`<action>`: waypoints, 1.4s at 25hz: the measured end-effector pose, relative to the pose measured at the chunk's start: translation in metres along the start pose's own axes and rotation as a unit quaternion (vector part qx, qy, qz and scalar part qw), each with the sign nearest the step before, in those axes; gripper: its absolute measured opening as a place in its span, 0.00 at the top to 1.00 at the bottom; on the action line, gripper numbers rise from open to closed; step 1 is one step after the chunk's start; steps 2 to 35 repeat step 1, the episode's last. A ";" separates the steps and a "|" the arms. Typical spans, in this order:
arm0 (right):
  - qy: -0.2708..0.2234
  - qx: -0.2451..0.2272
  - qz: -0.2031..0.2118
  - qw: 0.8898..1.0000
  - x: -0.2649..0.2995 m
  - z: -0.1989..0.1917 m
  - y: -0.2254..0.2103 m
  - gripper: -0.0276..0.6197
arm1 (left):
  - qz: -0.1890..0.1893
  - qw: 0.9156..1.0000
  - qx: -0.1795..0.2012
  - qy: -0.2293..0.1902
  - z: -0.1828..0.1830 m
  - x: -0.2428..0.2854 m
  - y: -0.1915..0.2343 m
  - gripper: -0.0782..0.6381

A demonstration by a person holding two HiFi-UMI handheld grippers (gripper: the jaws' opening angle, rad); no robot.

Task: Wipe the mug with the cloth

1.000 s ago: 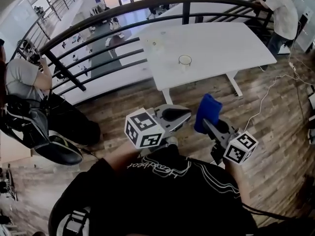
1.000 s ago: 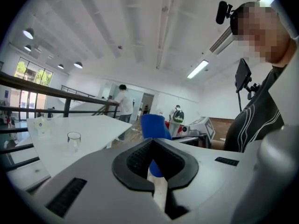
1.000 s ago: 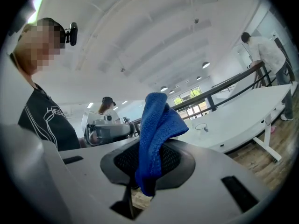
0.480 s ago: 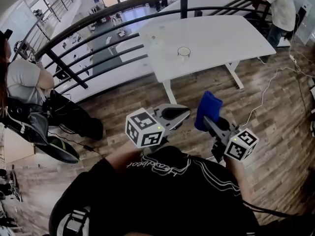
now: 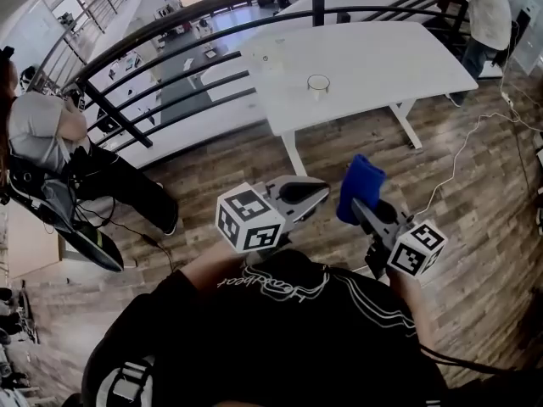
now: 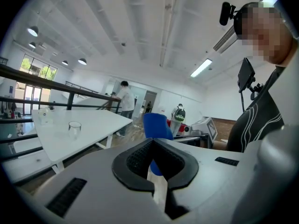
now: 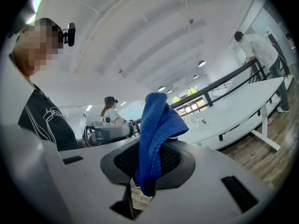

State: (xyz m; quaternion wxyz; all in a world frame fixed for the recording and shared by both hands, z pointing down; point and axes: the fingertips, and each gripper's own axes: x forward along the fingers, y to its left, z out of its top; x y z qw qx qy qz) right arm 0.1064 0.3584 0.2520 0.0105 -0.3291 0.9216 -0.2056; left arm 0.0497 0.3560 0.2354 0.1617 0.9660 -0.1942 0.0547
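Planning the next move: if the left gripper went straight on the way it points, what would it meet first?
Probably the cloth held in the right gripper. It sits dead ahead of the left gripper, though depth is unclear.

Bright, even light from windows and ceiling strip lights (shadows soft); heavy fisheye bending, black vignetted corners in both gripper views, near foreground slightly blurred.

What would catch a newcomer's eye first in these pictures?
The bright blue cloth stands up from the shut jaws of the right gripper, in front of the person's chest. Beyond it, a glass mug sits on the white table; the left gripper is shut and empty.
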 end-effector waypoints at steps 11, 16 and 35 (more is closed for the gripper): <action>0.001 0.001 0.001 1.000 0.010 -0.006 0.008 0.86 | 0.000 1.000 0.000 0.001 -0.004 -0.011 0.004 0.88; 0.001 0.001 0.001 1.000 0.010 -0.006 0.008 0.86 | 0.000 1.000 0.000 0.001 -0.004 -0.011 0.004 0.88; 0.001 0.001 0.001 1.000 0.010 -0.006 0.008 0.86 | 0.000 1.000 0.000 0.001 -0.004 -0.011 0.004 0.88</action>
